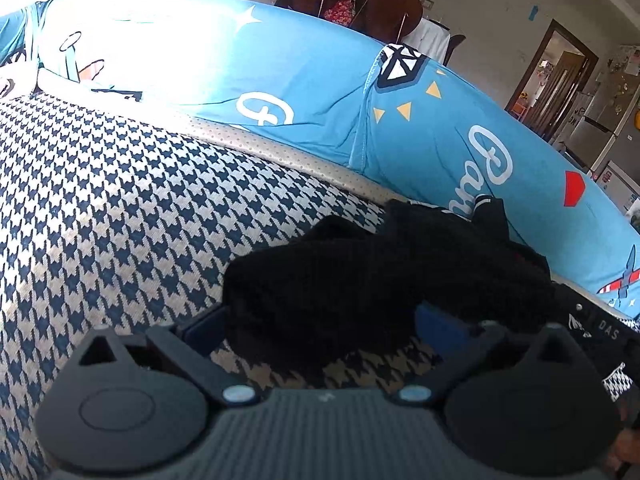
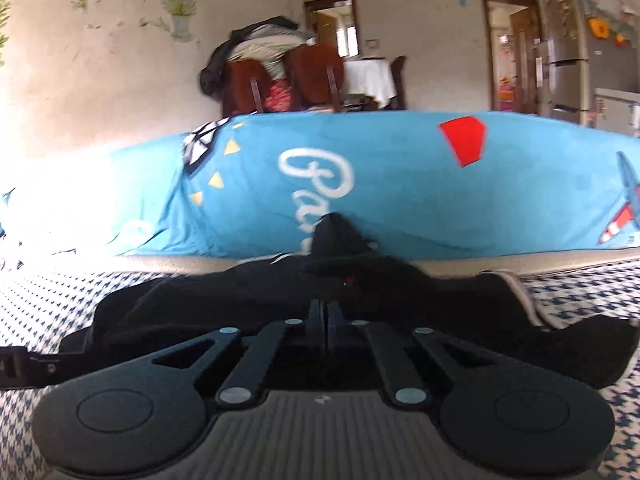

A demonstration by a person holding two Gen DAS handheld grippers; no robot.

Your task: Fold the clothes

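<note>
A black knit garment [image 1: 384, 268] lies crumpled on a houndstooth seat [image 1: 120, 200]. My left gripper [image 1: 320, 324] is open, its blue-padded fingers [image 1: 440, 326] spread on either side of a bunched edge of the garment, close over the seat. In the right wrist view the same garment [image 2: 240, 300] spreads low across the seat [image 2: 580, 296]. My right gripper [image 2: 325, 312] is shut, its fingers pressed together at the garment's near edge; whether cloth is pinched between them is hidden.
A blue printed cover [image 1: 320, 92] over the backrest rises just behind the garment, also in the right wrist view [image 2: 400, 184]. Brown chairs with piled clothes [image 2: 280, 76], doorways and a fridge [image 2: 568, 52] stand beyond.
</note>
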